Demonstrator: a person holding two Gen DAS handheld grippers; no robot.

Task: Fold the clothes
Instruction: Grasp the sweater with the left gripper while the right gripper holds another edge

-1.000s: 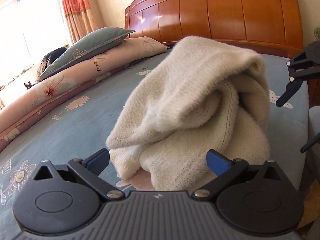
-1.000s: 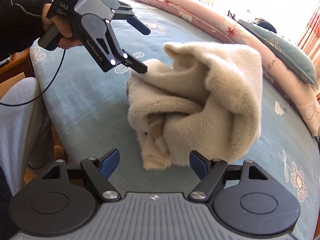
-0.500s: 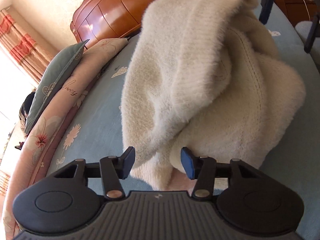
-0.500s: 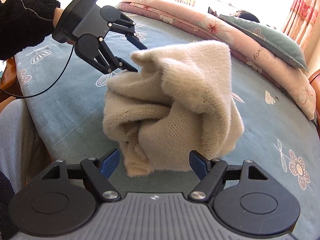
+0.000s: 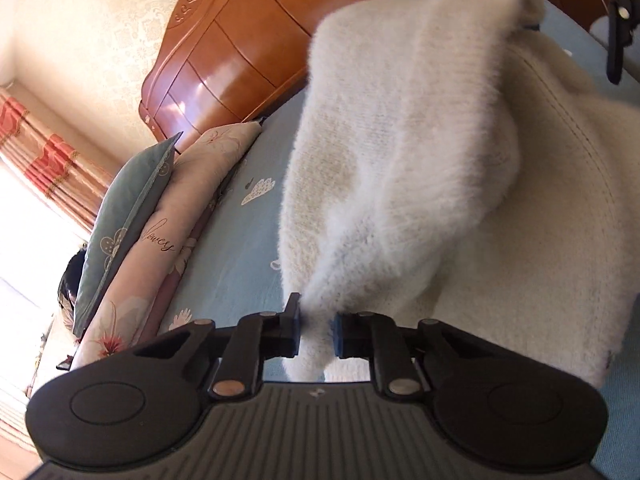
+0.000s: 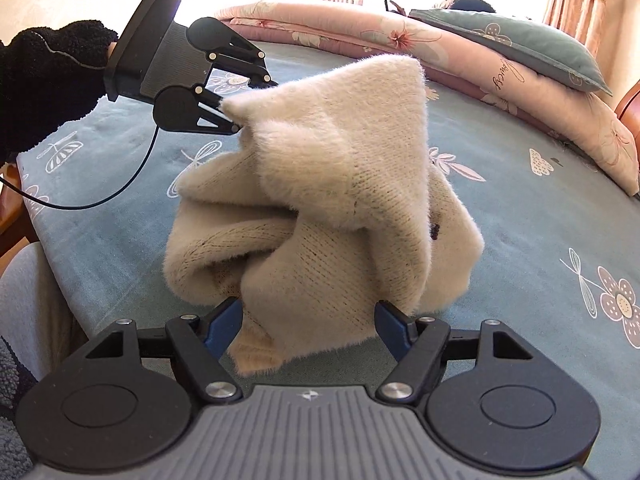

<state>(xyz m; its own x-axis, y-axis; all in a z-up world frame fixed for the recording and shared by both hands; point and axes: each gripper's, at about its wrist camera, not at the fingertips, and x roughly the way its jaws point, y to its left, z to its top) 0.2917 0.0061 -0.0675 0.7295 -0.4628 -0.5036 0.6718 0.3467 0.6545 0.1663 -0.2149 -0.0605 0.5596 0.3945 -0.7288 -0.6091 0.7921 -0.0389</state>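
A fluffy cream sweater (image 6: 340,184) lies bunched on the blue-grey flowered bedsheet (image 6: 540,240). My left gripper (image 5: 317,334) has a corner of the sweater (image 5: 420,160) pinched between its blue pads, and its jaws are still closing. In the right wrist view the left gripper (image 6: 248,108) holds that corner raised at the pile's upper left, carried by a hand in a black sleeve (image 6: 40,88). My right gripper (image 6: 308,324) is wide apart with the sweater's lower hem hanging between its fingers. Its pads do not touch the hem and its jaws are closing slightly.
A pink floral quilt roll (image 6: 440,52) and a grey-green pillow (image 6: 520,44) lie along the far side of the bed. The wooden headboard (image 5: 280,40) stands behind. A black cable (image 6: 100,200) trails from the left gripper. A grey-clad leg (image 6: 24,300) is at the bed's edge.
The left gripper rolled, moved in and closed from wide open onto a sweater corner, which now stands higher. The right gripper came closer, so the hem now hangs between its fingers.
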